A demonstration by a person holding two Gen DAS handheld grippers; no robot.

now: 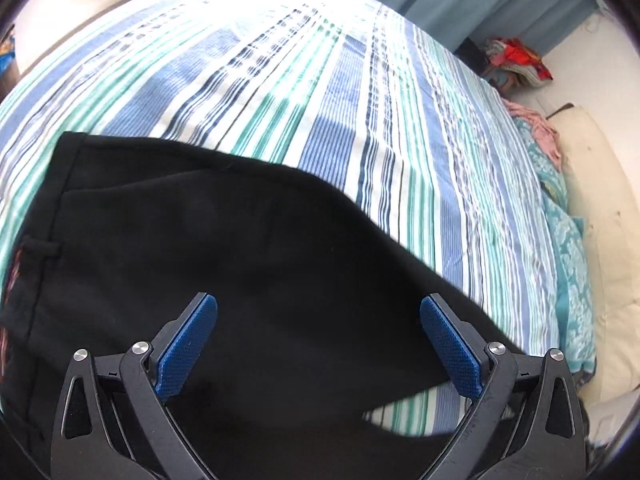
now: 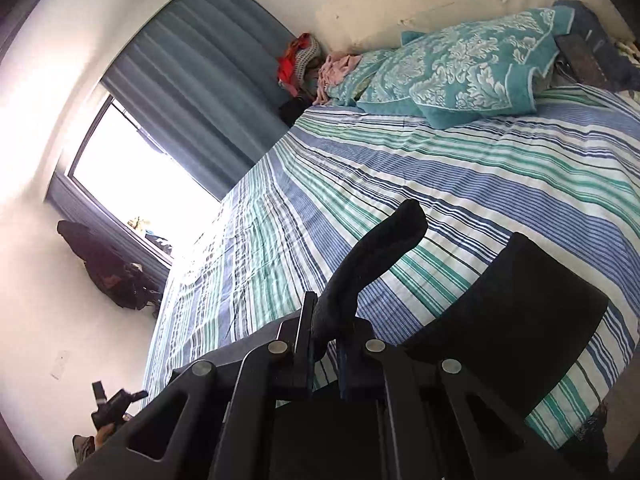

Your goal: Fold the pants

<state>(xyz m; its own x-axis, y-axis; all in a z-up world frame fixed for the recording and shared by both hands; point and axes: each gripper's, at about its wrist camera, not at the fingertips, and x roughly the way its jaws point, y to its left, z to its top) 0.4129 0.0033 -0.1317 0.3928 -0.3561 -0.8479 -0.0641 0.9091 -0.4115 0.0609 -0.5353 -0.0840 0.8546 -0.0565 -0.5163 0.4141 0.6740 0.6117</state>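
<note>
Black pants (image 1: 224,248) lie on a striped bedspread (image 1: 304,80), waistband with a belt loop at the left. My left gripper (image 1: 318,312) is open above the pants, its blue pads wide apart and empty. My right gripper (image 2: 326,320) is shut on a bunched fold of the black pants (image 2: 376,256), lifted above the bed. More of the pants (image 2: 524,304) lies on the bedspread (image 2: 460,168) to the right.
Teal patterned pillows (image 2: 452,68) lie at the head of the bed, also at the right in the left wrist view (image 1: 572,264). A pile of clothes (image 2: 300,60) sits by the blue curtain (image 2: 208,80). A bright window (image 2: 136,176) is beyond the bed.
</note>
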